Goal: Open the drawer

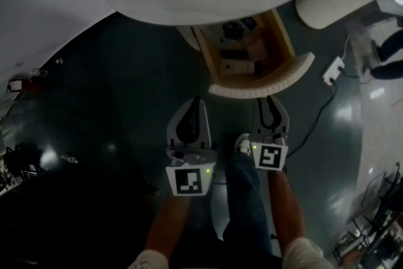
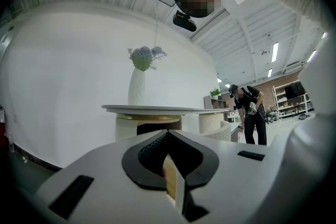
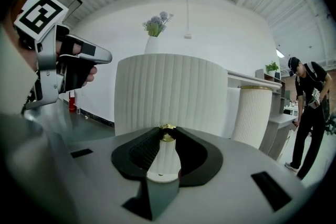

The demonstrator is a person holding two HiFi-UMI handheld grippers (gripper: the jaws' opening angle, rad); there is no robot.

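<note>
Left gripper hangs to the left of the drawer, its jaws closed tip to tip on nothing, aimed at the round white table that carries a ribbed vase of flowers. To its right, the right gripper is clamped on the small brass knob at the middle of the curved, ribbed white front. In the head view the drawer stands well out from under the tabletop, its wooden inside open to sight with a few small dark items in it, so the opening looks largely done. The drawer is probably rigid and fairly light, sliding on runners. The knob is the only handhold, and it looks round, polished and likely slippery. The pads should sit behind its head and the pull run straight along the drawer's travel, since a sideways tug could slip the jaws off.
</note>
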